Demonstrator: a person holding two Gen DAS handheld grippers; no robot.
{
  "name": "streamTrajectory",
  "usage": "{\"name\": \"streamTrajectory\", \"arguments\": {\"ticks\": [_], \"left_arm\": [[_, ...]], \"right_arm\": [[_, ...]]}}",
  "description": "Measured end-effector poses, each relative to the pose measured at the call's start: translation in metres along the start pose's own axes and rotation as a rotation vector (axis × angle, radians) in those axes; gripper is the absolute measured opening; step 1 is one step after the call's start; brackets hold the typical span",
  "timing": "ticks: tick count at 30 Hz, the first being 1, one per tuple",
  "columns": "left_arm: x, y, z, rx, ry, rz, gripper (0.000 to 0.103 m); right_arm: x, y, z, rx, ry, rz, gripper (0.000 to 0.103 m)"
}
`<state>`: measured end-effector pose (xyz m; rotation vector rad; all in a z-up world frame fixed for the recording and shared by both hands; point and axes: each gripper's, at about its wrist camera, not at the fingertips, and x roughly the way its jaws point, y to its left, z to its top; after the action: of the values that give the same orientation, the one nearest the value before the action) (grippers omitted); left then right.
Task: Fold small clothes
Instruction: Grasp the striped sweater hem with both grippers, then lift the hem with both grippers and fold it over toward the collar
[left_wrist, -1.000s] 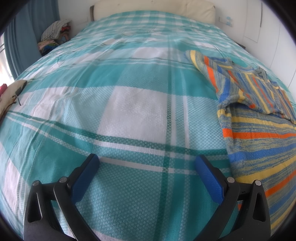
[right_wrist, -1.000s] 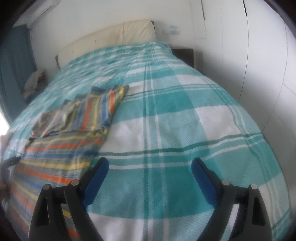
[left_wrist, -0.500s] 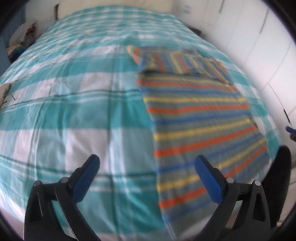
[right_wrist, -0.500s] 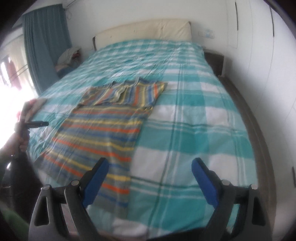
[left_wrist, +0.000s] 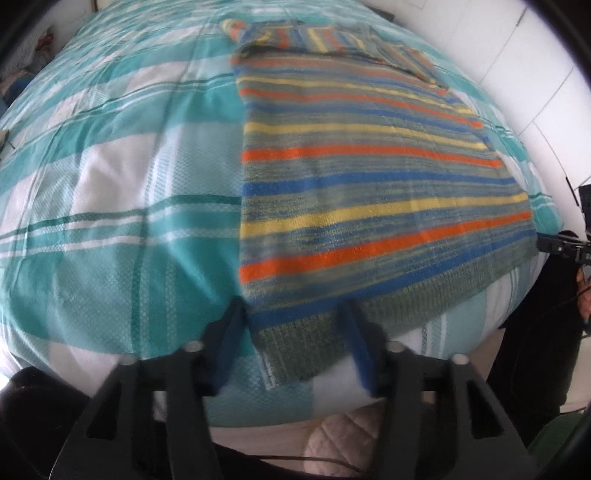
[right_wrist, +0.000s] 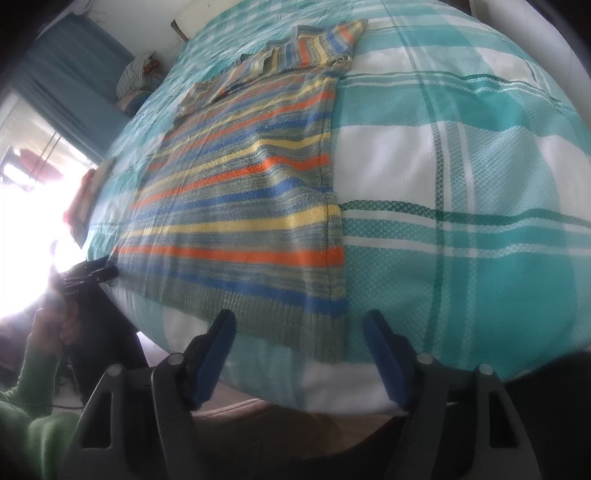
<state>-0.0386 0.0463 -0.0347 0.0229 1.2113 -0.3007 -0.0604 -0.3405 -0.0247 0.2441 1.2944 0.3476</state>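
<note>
Garment: striped knit sweater (left_wrist: 369, 184), lying flat on the checked bedspread (left_wrist: 110, 184) at the bed's near edge, ribbed hem toward the person, sleeves folded across the far end.
Long axis: runs from the near edge of the bed away toward the headboard end.
Left gripper (left_wrist: 291, 332): released, jaws spread, unloaded; it straddles the hem's left corner, which lies just ahead between the blue fingers.
Right gripper (right_wrist: 299, 339): released, jaws spread, unloaded; the hem's right corner lies just ahead between its fingers.
Key relation: each gripper faces its own hem corner, neither plainly nearer; whether the pads touch the knit cannot be told.
Judged next step: pinching both hem corners and carrying them along the long axis to the far end.
Left view only: the sweater's full width; the other gripper's tip at the right border.
Right view only: curtain (right_wrist: 74, 74), bright window, clothes pile (right_wrist: 138, 75) beyond the bed's far-left corner, person's green sleeve (right_wrist: 33, 424).
</note>
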Motion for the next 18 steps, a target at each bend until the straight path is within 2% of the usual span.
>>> {"name": "streamTrajectory", "arguments": {"ticks": [1, 3, 6, 10, 13, 18], "left_arm": [[-0.001, 0.002, 0.001, -0.013, 0.005, -0.020, 0.004], [-0.006, 0.006, 0.001, -0.034, 0.000, -0.062, 0.005], [-0.022, 0.018, 0.003, -0.091, -0.031, -0.159, 0.004], [-0.050, 0.043, 0.040, -0.188, -0.161, -0.304, 0.004], [-0.058, 0.056, 0.090, -0.192, -0.273, -0.322, 0.004], [-0.045, 0.073, 0.193, -0.192, -0.395, -0.305, 0.004]], "right_arm": [[0.007, 0.001, 0.000, -0.008, 0.025, 0.000, 0.038], [0.014, 0.003, -0.001, -0.027, 0.071, -0.024, 0.006], [0.001, 0.004, 0.001, -0.013, 0.049, 0.005, 0.006], [-0.031, 0.005, 0.027, 0.024, -0.080, 0.069, 0.006], [-0.045, 0.002, 0.070, 0.022, -0.189, 0.081, 0.006], [-0.041, -0.010, 0.175, 0.053, -0.340, 0.063, 0.006]]}}
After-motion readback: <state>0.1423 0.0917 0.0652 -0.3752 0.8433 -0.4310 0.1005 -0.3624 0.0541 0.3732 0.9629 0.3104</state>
